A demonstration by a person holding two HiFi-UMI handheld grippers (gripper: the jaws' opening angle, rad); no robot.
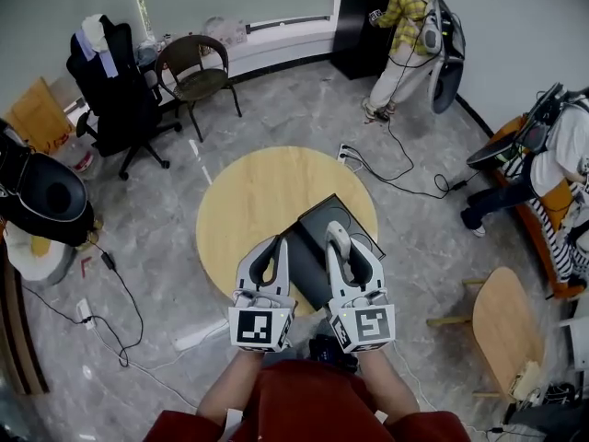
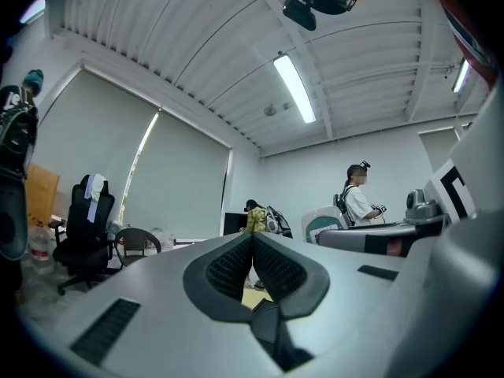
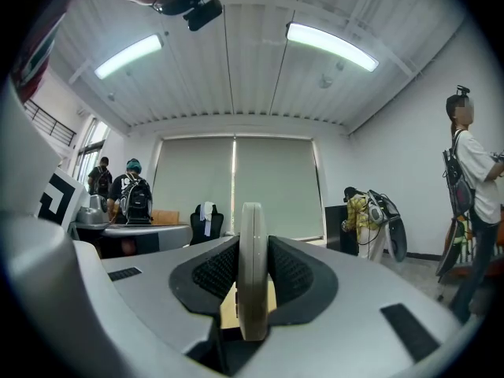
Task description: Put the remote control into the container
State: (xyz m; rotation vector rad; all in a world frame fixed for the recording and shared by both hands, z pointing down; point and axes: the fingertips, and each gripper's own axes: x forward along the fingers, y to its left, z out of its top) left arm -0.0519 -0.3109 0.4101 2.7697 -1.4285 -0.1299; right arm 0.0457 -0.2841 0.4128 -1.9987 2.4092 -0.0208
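The right gripper (image 3: 253,250) pinches the remote control (image 3: 252,278), which stands edge-on and rises above the jaws. The container (image 1: 319,212) lies just ahead, slightly left, nearest this hand. The left gripper (image 2: 252,246) is pressed together and empty.

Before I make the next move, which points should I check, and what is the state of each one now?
1. Remote control clamped in right claw: ok.
2. Left claw shut and empty: ok.
3. Container standing on the round table: ok.
4. Container open at its top: cannot tell.
5. Remote control lined up over the container: cannot tell.
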